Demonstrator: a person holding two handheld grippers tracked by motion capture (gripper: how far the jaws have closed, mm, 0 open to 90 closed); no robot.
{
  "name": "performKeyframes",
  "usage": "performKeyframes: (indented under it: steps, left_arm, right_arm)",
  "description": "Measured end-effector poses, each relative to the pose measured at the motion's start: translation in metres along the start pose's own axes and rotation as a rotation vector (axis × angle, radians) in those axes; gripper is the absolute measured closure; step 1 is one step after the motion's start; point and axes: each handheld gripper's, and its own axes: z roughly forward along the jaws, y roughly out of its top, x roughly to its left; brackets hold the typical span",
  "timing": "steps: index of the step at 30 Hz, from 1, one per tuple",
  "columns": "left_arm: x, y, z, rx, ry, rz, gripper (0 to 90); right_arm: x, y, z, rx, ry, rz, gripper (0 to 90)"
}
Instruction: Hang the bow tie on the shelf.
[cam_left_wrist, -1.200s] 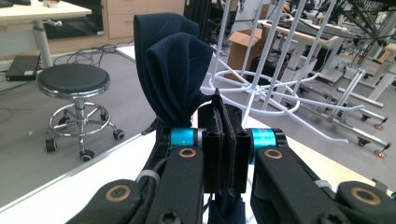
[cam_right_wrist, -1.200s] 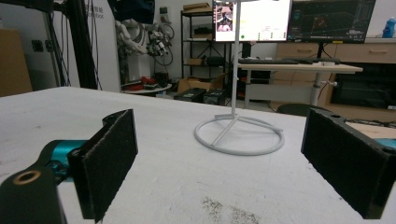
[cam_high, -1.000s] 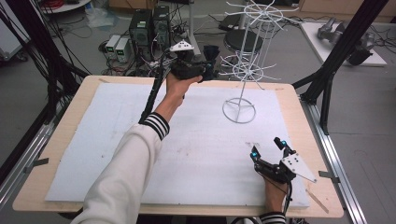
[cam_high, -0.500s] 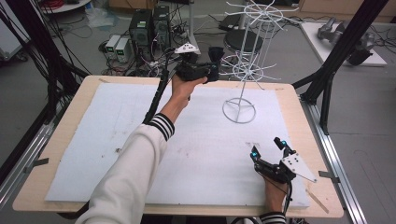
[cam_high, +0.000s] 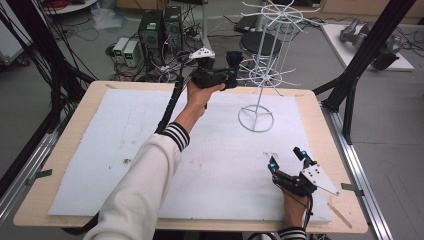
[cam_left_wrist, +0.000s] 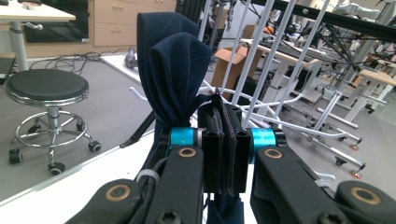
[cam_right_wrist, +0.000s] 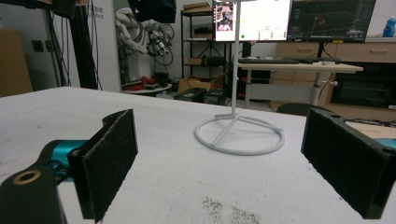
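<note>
High view: the left tongs (cam_high: 231, 75) are raised beside the white wire rack (cam_high: 260, 70); the right tongs (cam_high: 286, 160) rest on the counter (cam_high: 100, 150).
Left gripper view: jaws clamp a navy cloth (cam_left_wrist: 173, 70).
Right gripper view: jaws gape wide, holding nothing.

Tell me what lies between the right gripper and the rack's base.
Nothing: in the right gripper view, bare white mat runs from the open right gripper to the rack base.
</note>
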Motion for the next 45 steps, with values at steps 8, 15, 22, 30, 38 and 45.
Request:
performKeyframes:
  steps: [8, 15, 22, 30, 38, 45]
  left_arm:
    - [-0.004, -0.001, 0.004, -0.003, -0.012, 0.0, 87.0]
    - [-0.007, -0.004, 0.008, 0.01, -0.027, 0.014, 87.0]
    - [-0.01, -0.005, 0.01, 0.02, -0.032, 0.027, 87.0]
    - [-0.011, -0.006, 0.011, 0.027, -0.03, 0.024, 86.9]
    - [-0.027, 0.005, 0.021, 0.051, -0.045, 0.065, 85.6]
    - [-0.027, 0.002, 0.022, 0.073, -0.034, 0.063, 84.9]
  right_arm:
    - [0.0, 0.0, 0.0, 0.0, 0.0, 0.0, 9.8]
    - [0.0, 0.0, 0.0, 0.002, 0.001, -0.001, 9.8]
    - [0.0, 0.0, 0.0, 0.002, 0.0, -0.001, 9.8]
    - [0.0, 0.0, 0.0, 0.002, 0.0, 0.0, 9.8]
    - [0.0, 0.0, 0.0, 0.001, 0.0, 0.004, 9.8]
    - [0.0, 0.0, -0.001, 0.001, 0.004, 0.009, 9.8]
